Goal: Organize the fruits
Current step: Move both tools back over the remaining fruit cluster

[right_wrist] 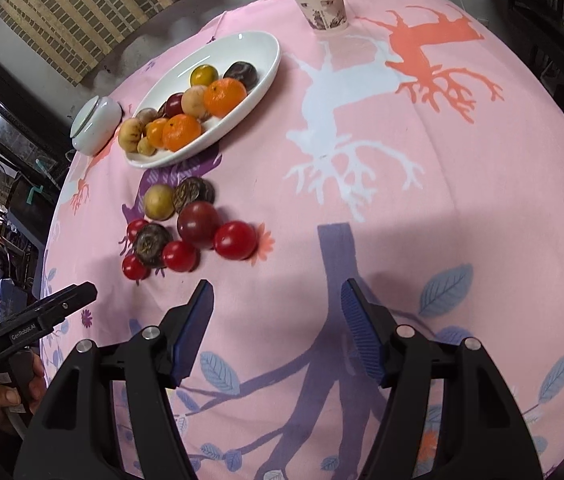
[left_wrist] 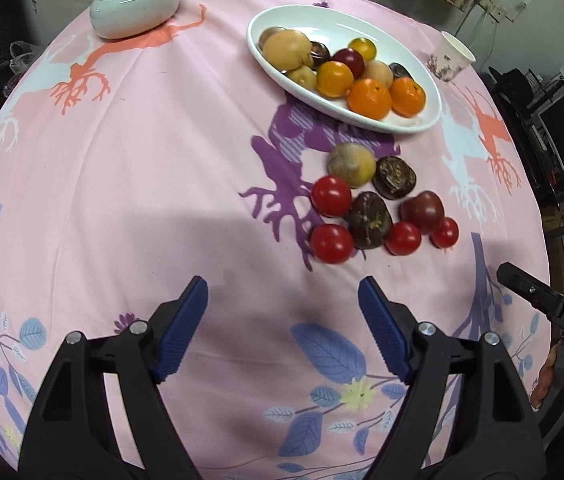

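Note:
A white oval plate [left_wrist: 422, 122] [right_wrist: 250, 46] holds several oranges, plums and brownish fruits. In front of it on the pink cloth lies a loose cluster: red tomatoes [left_wrist: 332, 195] [right_wrist: 235, 240], a dark purple plum [left_wrist: 423, 207] [right_wrist: 199, 219], wrinkled dark fruits [left_wrist: 370, 220] [right_wrist: 153, 245] and a tan round fruit [left_wrist: 351, 164] [right_wrist: 159, 201]. My left gripper [left_wrist: 282, 300] hovers open over bare cloth, short of the cluster and to its left. My right gripper [right_wrist: 277, 300] stands open too, nothing between its fingers, with the cluster ahead to its left.
A lidded white ceramic jar [left_wrist: 135, 2] [right_wrist: 94, 126] sits at the far left of the table. A paper cup [left_wrist: 451, 56] [right_wrist: 320, 2] stands beyond the plate to the right. The round table's edge drops off to dark furniture on both sides.

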Motion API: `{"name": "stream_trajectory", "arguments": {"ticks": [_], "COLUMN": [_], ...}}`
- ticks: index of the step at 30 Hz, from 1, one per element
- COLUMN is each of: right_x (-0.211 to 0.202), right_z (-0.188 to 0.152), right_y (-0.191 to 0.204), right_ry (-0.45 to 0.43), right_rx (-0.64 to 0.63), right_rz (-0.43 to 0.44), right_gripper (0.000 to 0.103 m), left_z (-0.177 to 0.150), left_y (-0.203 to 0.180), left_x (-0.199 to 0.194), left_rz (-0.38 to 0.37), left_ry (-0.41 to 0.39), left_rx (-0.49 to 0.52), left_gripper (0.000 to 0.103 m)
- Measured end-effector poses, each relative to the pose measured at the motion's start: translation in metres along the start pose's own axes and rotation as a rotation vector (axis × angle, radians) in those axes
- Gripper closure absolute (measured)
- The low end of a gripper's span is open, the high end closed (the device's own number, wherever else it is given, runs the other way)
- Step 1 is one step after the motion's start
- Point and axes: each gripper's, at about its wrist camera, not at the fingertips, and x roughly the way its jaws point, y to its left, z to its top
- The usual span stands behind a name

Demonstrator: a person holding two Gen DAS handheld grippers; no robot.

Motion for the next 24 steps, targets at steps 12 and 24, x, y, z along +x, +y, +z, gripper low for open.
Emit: {"name": "stream_trajectory", "arguments": {"ticks": [12, 24], "right_x": [-0.001, 0.026], "right_z": [0.002, 0.008], "right_y": [-0.002, 0.003], "right_ry": [-0.015, 0.043], "right_rx": [-0.014, -0.028], "right_rz": [-0.002, 0.012], "right_gripper": [0.036, 0.036], "left_z": [0.010, 0.018], "left_y": [-0.021, -0.029], "left_x": [0.031, 0.058], "left_rz": [0.008, 0.011], "left_ry": [0.015, 0.058], "left_rx": [0.063, 0.076], "left_gripper": [0.028, 0.044]}}
